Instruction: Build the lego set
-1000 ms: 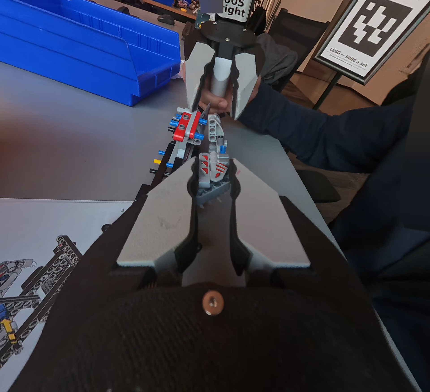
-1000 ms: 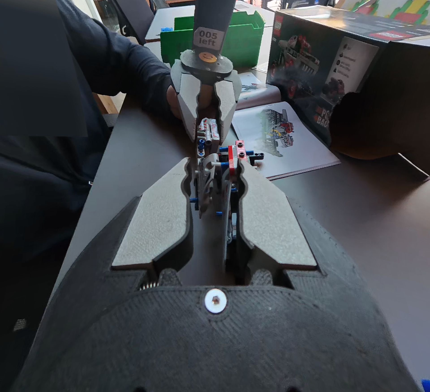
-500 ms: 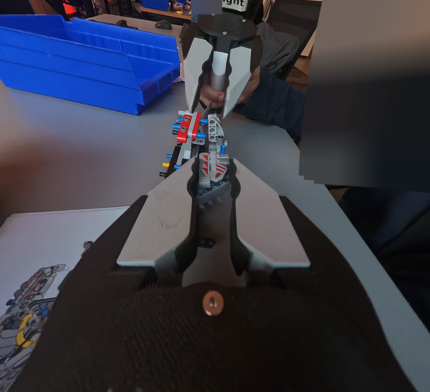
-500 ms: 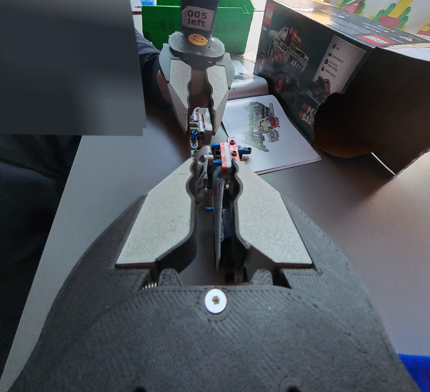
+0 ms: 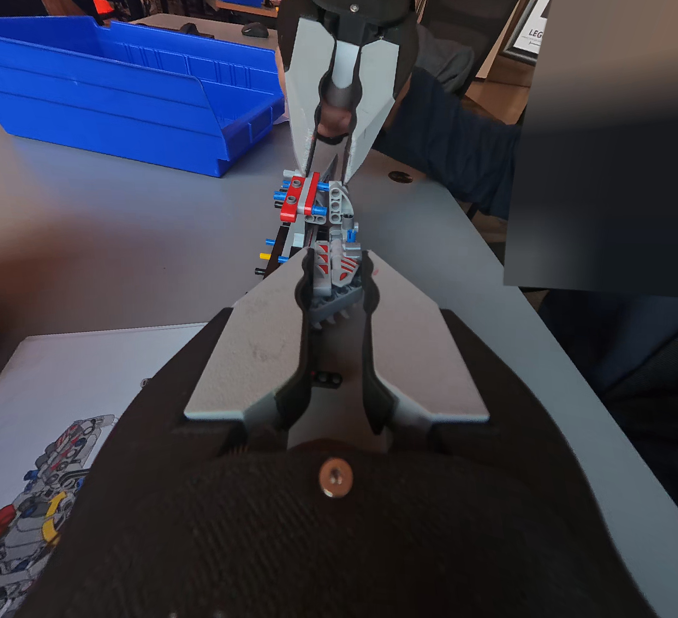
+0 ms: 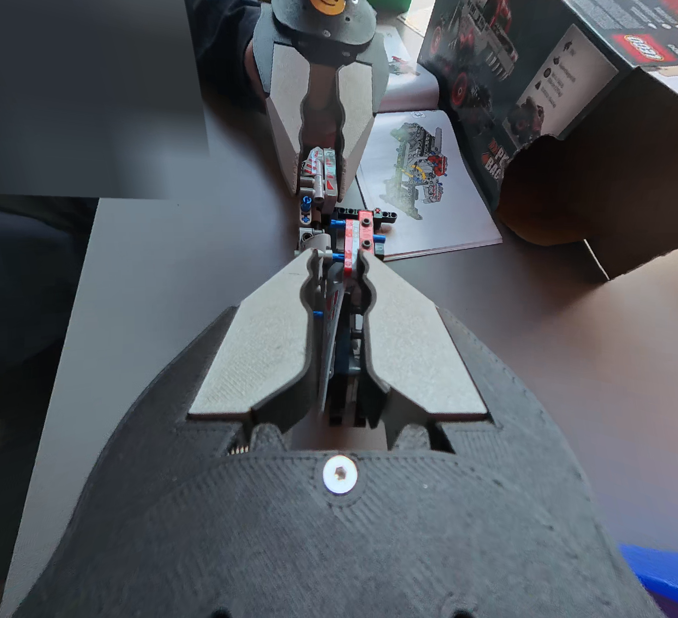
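Left wrist view: left claw [image 5: 334,263] clamped on the grey, red-striped end of the lego build [image 5: 318,208], held above the grey counter [image 5: 128,233] between both claws; blue bin [image 5: 128,87] behind. Right wrist view: right claw [image 6: 336,263] closed on the build's [image 6: 357,233] red-and-grey end, rear part hidden between the fingers; booklet [image 6: 422,178] and box [image 6: 532,68] beyond, box cut off.

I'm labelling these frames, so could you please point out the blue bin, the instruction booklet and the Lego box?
blue bin [image 5: 121,105]: left wrist view, front wall.
instruction booklet [image 6: 447,211]: right wrist view, open page.
Lego box [image 6: 513,61]: right wrist view, printed side.
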